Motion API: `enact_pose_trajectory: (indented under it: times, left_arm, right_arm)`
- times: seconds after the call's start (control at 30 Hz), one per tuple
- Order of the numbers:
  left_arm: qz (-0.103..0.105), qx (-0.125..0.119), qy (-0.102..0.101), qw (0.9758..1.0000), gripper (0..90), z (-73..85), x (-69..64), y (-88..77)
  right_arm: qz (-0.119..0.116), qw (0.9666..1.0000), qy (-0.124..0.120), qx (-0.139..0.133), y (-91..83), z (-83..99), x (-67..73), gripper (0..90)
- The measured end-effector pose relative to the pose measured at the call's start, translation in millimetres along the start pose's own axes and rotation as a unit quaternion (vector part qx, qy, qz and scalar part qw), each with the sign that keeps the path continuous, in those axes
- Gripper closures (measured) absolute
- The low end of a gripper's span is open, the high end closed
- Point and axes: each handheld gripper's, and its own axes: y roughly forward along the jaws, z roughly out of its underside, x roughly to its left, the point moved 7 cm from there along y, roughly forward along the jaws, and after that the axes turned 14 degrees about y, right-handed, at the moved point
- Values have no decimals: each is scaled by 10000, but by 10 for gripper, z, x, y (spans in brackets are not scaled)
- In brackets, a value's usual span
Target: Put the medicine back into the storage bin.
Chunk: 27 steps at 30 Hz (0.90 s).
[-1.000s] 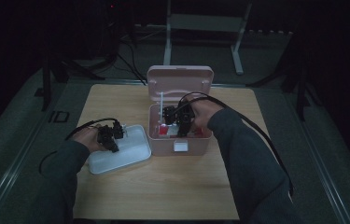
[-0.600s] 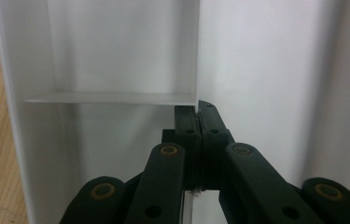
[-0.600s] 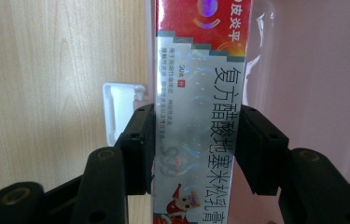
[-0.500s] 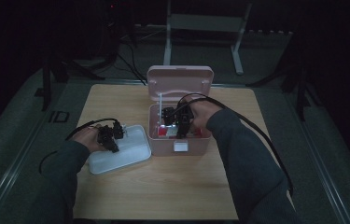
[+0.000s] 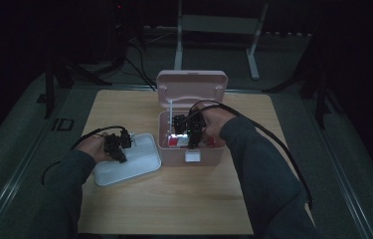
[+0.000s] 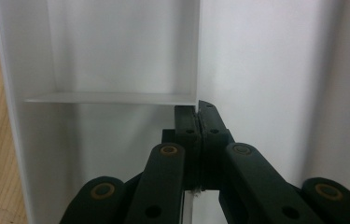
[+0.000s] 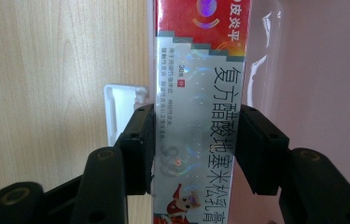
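On the left of the bench (image 5: 124,199), the left hand-held gripper (image 5: 116,148) is pressed together on a thin wall inside the white tray (image 5: 139,167). It has not moved in the last second, so the tray is held steady. To the right, the right hand-held gripper (image 5: 192,130) pinches a red and silver medicine box (image 7: 196,116) over the open pink box (image 5: 191,152). Nothing has changed there either. I think the medicine box will go to the tray next.
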Motion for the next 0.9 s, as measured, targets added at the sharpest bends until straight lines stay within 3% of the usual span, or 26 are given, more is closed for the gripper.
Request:
enact_pose_trajectory:
  times: [0.9]
  left_arm:
    - [15, -27, -1, 10000, 887, 3, 2, 1]
  right_arm:
    - [-125, 9999, 95, 53, 53, -1, 0, 496]
